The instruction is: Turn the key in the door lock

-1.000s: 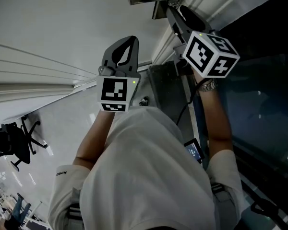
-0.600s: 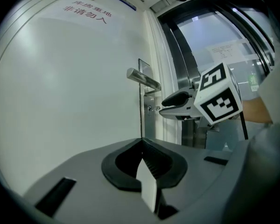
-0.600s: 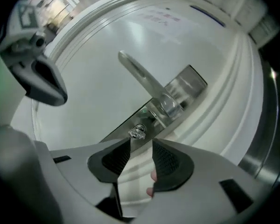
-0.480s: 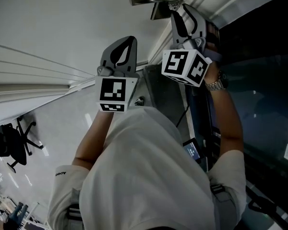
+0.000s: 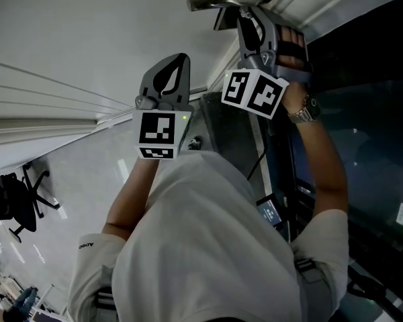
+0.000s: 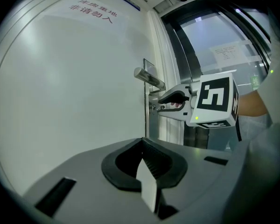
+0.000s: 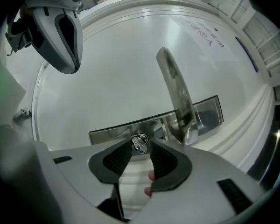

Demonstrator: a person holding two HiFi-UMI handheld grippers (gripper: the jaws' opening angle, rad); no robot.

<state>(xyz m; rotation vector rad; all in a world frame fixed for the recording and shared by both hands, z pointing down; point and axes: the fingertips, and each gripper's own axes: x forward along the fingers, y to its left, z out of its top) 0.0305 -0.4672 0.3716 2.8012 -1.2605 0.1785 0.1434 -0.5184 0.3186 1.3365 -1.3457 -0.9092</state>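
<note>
Key (image 7: 139, 143) — lower centre of the right gripper view, seated in the lock plate (image 7: 114, 133), left of the door handle's (image 7: 175, 92) base. Right claw (image 7: 142, 147) grasps its head; the shaft runs in line with the claw, so turning likely means rolling. Left claw (image 6: 141, 143) — clenched on nothing, well apart.

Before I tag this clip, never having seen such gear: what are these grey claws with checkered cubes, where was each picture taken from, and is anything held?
There is no robot: a person holds a two-jaw gripper in each hand, and the checkered cubes belong to them. The head view looks down from the person's head. The other two cameras ride on the grippers and look along their jaws. The right gripper is closed on the key in the lock of a white door, just below the metal handle. The left gripper is shut and empty.
</note>
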